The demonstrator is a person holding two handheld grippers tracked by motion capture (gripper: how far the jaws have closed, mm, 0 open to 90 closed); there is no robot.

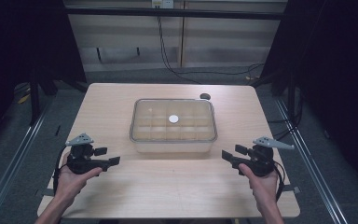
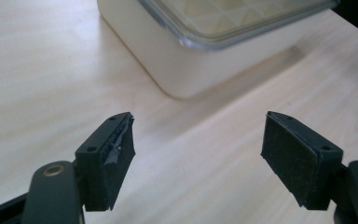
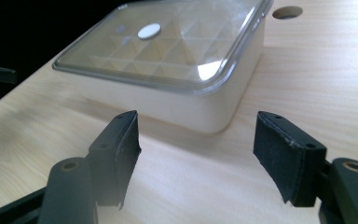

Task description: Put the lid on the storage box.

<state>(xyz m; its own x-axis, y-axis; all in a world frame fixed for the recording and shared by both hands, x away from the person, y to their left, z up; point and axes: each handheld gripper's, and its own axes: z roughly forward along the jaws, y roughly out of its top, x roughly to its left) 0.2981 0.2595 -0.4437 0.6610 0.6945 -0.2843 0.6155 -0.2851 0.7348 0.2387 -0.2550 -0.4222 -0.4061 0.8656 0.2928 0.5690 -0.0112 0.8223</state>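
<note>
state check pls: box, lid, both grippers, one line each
box: upright on the table, between the two grippers, touched by neither
clear lid: on the box, closed, white round spot at its middle
left gripper: open, held off the box's left end
right gripper: open, held off the box's right end

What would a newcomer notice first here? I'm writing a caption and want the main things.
First, the pale rectangular plastic box with a clear lid at the middle of the light wooden table, a small white round disc on its lid. Then the two black hand-held grippers, left and right, both open, flanking its near corners.
</note>
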